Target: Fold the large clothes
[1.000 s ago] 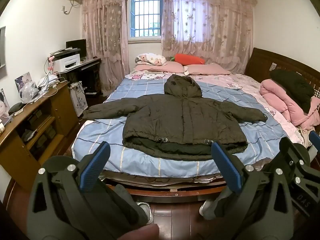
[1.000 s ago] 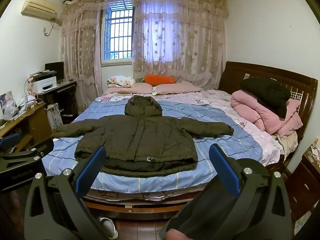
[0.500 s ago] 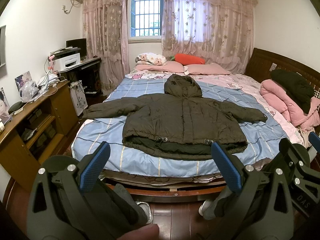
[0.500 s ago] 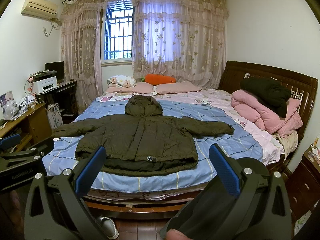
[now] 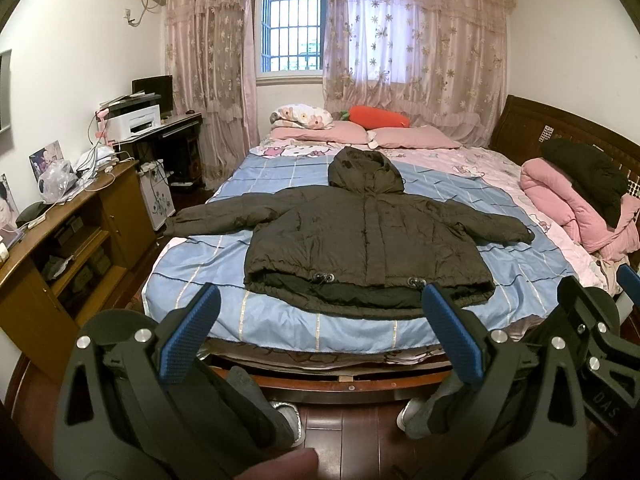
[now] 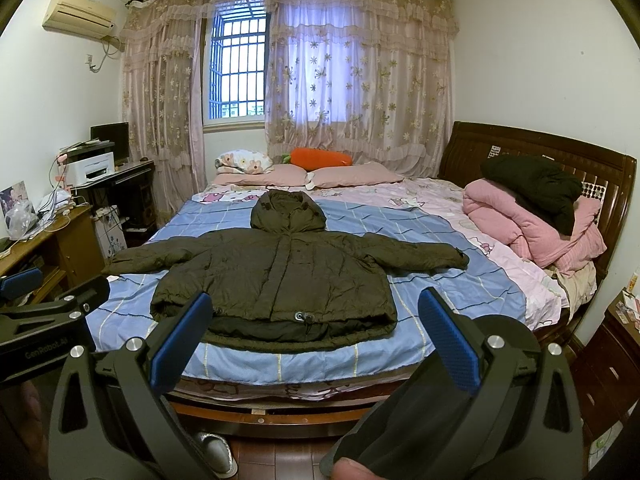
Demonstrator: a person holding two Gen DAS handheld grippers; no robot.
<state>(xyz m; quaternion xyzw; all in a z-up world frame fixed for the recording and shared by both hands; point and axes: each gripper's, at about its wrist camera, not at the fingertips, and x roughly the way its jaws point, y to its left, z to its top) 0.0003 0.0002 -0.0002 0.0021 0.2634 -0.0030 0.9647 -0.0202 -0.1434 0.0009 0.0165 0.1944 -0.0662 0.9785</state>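
The jacket (image 5: 368, 240) is matt, puffy quilted cloth, seemingly nylon. The bedsheet (image 5: 280, 320) has a slight satin sheen. The headboard (image 6: 520, 148) and floor (image 5: 352, 420) are glossy dark wood.

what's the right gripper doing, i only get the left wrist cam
Observer: The right gripper is open and empty, held short of the bed, facing the jacket spread flat on it.
Operator: anything off to the right i can't see
Observer: Yes, a dark wooden cabinet stands on the floor beside the bed's near right corner.
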